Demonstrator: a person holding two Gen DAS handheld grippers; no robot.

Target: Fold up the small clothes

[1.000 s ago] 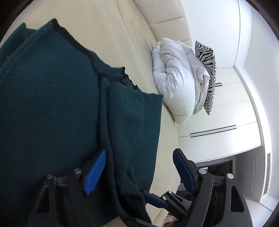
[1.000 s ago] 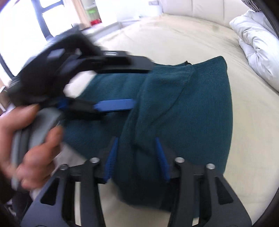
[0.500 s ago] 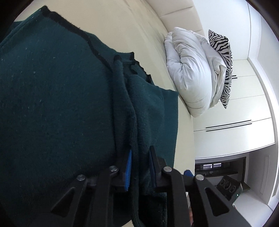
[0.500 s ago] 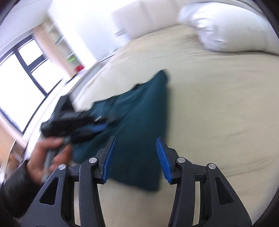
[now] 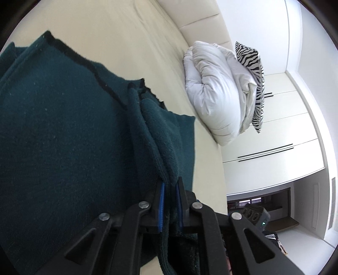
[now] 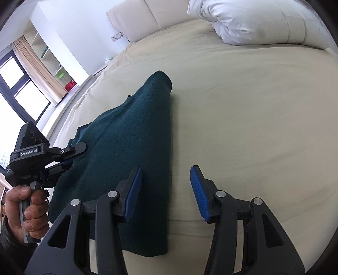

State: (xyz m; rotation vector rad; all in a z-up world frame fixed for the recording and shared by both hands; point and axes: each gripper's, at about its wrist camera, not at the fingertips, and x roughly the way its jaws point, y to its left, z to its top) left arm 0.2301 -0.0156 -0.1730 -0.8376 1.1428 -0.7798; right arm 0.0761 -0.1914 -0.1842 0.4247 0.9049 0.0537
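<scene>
A dark green knitted garment (image 6: 131, 135) lies folded lengthwise on the cream bed sheet (image 6: 243, 118). In the left wrist view my left gripper (image 5: 170, 186) is shut on a raised fold of the green garment (image 5: 63, 137), with cloth pinched between its blue pads. From the right wrist view the left gripper (image 6: 70, 155) sits at the garment's left edge, held by a hand (image 6: 31, 209). My right gripper (image 6: 166, 182) stands open over the garment's right edge, one finger (image 6: 134, 188) above cloth, the other above bare sheet, nothing between the pads.
A white rolled duvet (image 6: 253, 23) and a zebra-striped pillow (image 5: 253, 69) lie at the head of the bed, by a padded headboard (image 6: 147, 19). White wardrobe doors (image 5: 274, 135) stand beyond. A window with curtain (image 6: 31, 69) is on the left.
My left gripper closed from wide open onto a fold of the garment. My right gripper swung off the garment's middle toward its right edge and rolled, staying open.
</scene>
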